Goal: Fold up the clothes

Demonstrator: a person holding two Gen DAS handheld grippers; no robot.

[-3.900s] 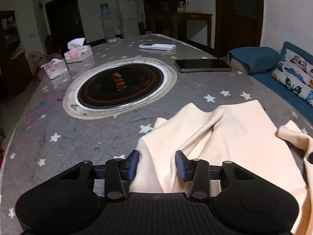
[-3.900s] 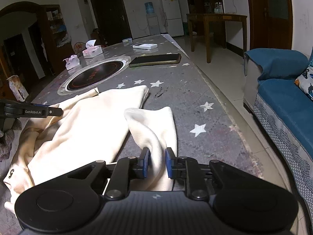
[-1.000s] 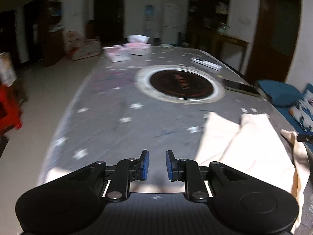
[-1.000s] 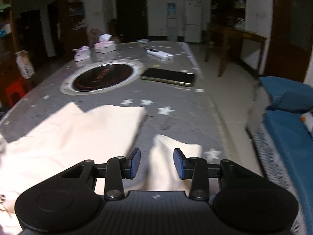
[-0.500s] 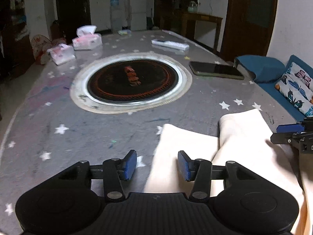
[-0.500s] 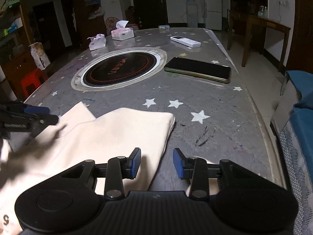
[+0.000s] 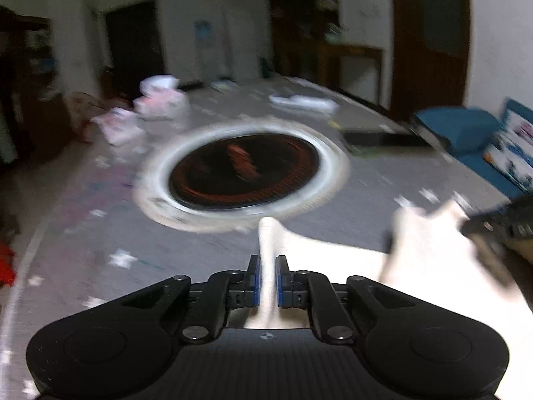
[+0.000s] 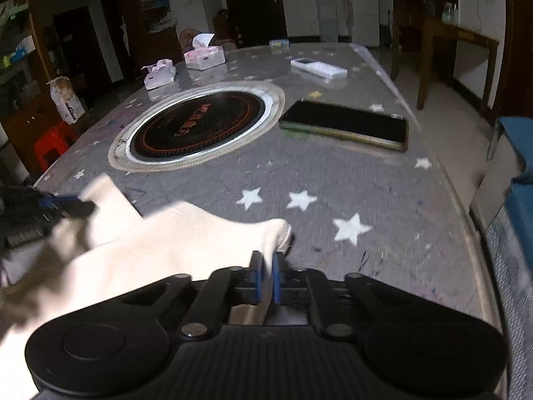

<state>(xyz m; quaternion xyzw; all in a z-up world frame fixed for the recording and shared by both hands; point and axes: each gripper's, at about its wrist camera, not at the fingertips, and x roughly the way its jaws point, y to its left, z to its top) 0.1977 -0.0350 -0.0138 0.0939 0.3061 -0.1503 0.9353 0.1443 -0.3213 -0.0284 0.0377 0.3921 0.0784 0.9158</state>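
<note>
A cream garment (image 7: 333,266) lies on the grey star-patterned table (image 7: 100,233). My left gripper (image 7: 268,281) is shut on a raised fold of the garment at its left corner. My right gripper (image 8: 265,281) is shut on the garment (image 8: 166,243) at its far right corner. The left gripper also shows at the left edge of the right wrist view (image 8: 50,206), and the right gripper at the right edge of the left wrist view (image 7: 499,226). The left wrist view is blurred.
A round black induction plate (image 8: 200,123) with a white rim sits in the table's middle. A dark phone (image 8: 346,123), a white remote (image 8: 318,66) and two pink tissue packs (image 8: 203,56) lie beyond. A blue sofa (image 8: 519,166) stands to the right.
Both grippers were open over the garment half a second ago; both have closed on its far corners and the cloth is now lifted into folds between the pads.
</note>
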